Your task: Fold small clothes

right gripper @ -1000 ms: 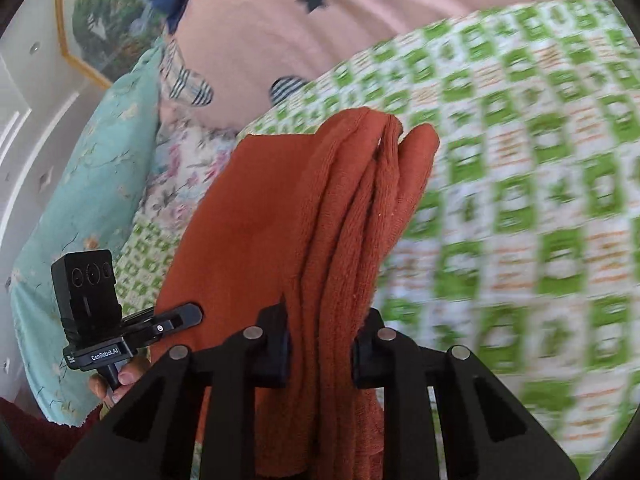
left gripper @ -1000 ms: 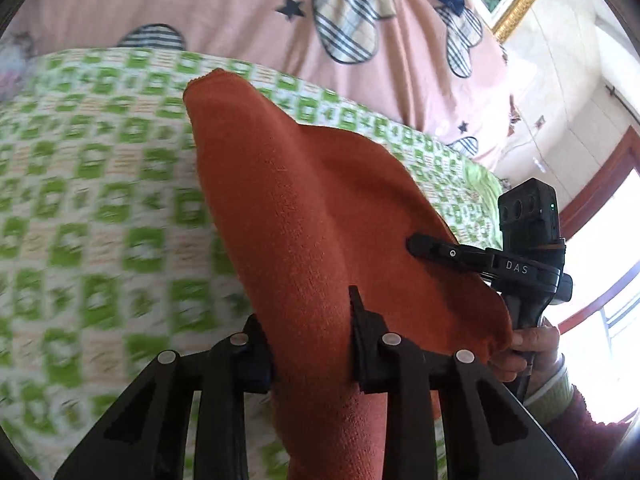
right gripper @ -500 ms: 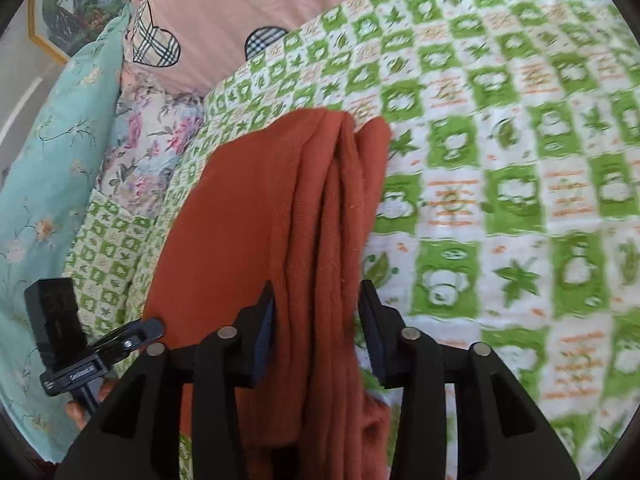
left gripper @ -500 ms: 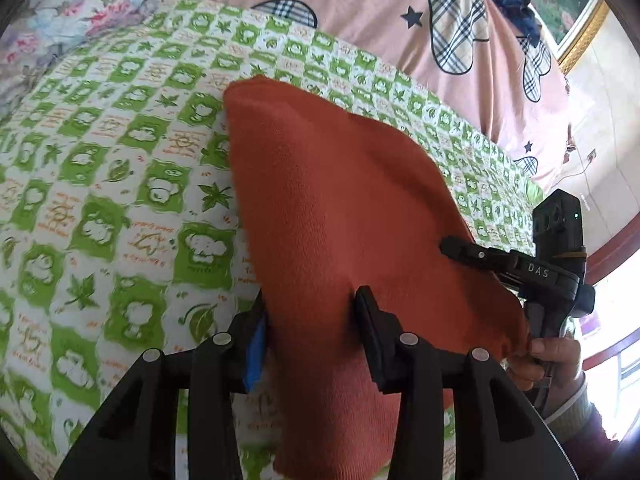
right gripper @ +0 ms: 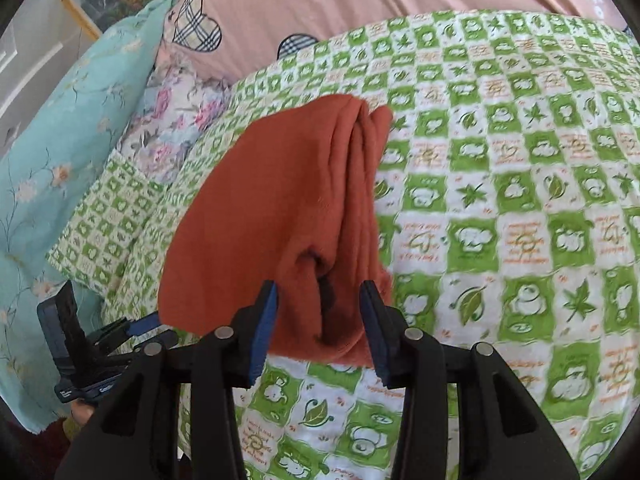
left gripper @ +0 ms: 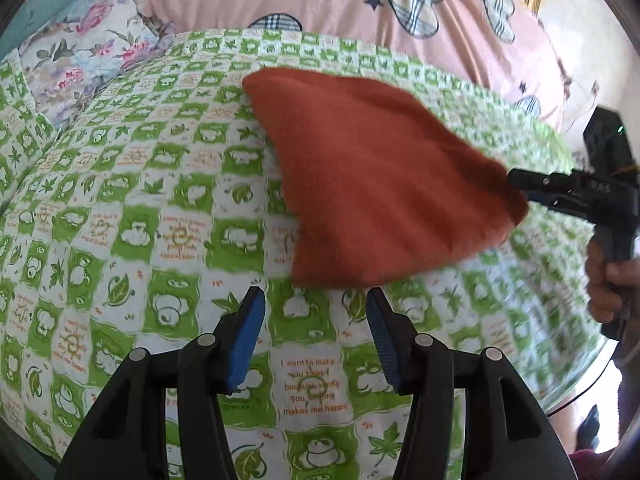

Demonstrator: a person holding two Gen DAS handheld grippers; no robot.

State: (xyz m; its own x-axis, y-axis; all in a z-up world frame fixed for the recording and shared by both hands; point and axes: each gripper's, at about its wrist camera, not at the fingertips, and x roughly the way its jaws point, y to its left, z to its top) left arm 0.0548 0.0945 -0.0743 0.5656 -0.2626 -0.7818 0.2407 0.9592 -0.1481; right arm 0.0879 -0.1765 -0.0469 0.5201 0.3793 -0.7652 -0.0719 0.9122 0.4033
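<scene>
Releasing step: the folded orange garment (left gripper: pixel 372 184) is lying on the green checked bedspread (left gripper: pixel 132 216), looking set down after a fold.
Left gripper (left gripper: pixel 316 320): it is sitting wide open and empty, with the garment at 12 o'clock just beyond its fingertips.
Right gripper (right gripper: pixel 318 312): it is standing open, its pads bracketing the garment's near layered edge without clamping.
Next move: judging by the bulging near edge, pressing flat or regripping for another fold is looking likely.
</scene>
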